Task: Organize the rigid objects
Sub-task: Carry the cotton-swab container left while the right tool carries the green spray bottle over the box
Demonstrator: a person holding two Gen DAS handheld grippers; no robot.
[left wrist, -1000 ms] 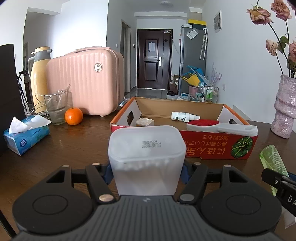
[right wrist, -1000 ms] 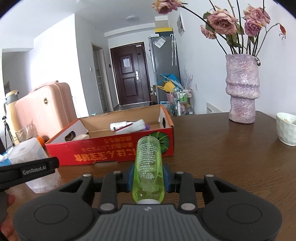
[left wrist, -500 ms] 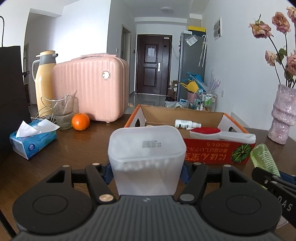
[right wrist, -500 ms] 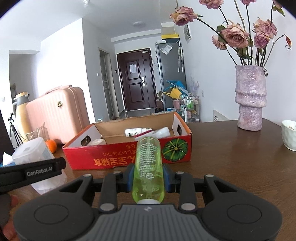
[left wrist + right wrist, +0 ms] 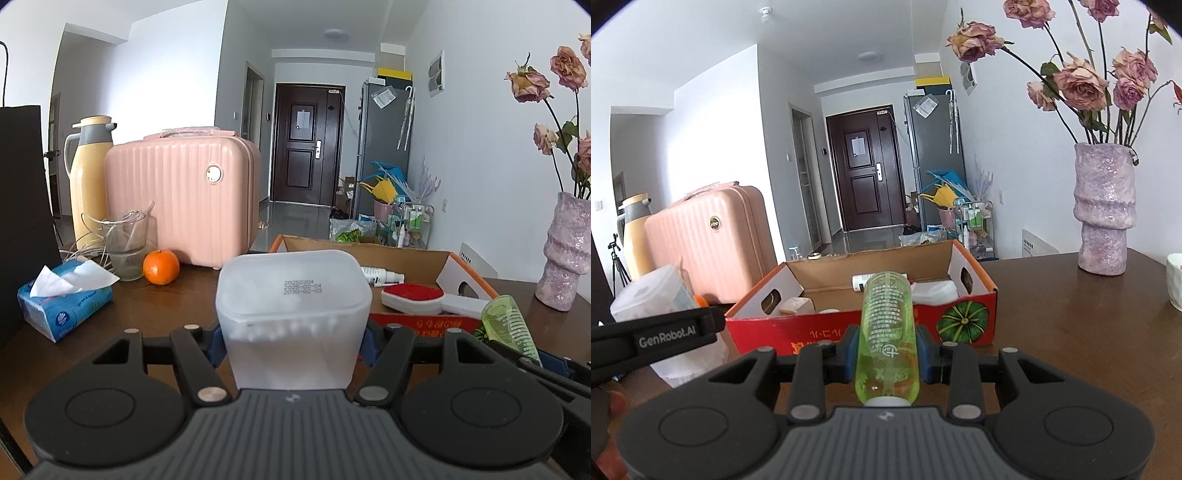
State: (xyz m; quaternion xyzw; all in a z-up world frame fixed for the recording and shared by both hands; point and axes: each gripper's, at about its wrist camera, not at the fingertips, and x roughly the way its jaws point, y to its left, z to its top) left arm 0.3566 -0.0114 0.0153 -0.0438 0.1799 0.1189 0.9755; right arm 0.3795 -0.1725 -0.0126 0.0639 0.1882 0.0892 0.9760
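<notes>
My left gripper (image 5: 293,341) is shut on a frosted white plastic box of cotton swabs (image 5: 293,314), held above the table before the red cardboard box (image 5: 424,323). My right gripper (image 5: 886,354) is shut on a clear green bottle (image 5: 888,332), pointing at the same cardboard box (image 5: 871,332). The green bottle also shows in the left wrist view (image 5: 508,325); the swab box shows in the right wrist view (image 5: 650,295). Inside the cardboard box lie a white spray bottle (image 5: 380,275), a red and white brush (image 5: 413,297) and a small beige block (image 5: 796,306).
On the dark wooden table (image 5: 1071,350) stand a pink case (image 5: 181,210), a yellow thermos (image 5: 86,177), a glass (image 5: 123,243), an orange (image 5: 160,266), a blue tissue pack (image 5: 62,302), a purple vase of roses (image 5: 1104,214) and a white bowl (image 5: 1174,280).
Both grippers have risen with their loads; the cardboard box sits lower in both views and more of its inside shows. The grips have not changed.
</notes>
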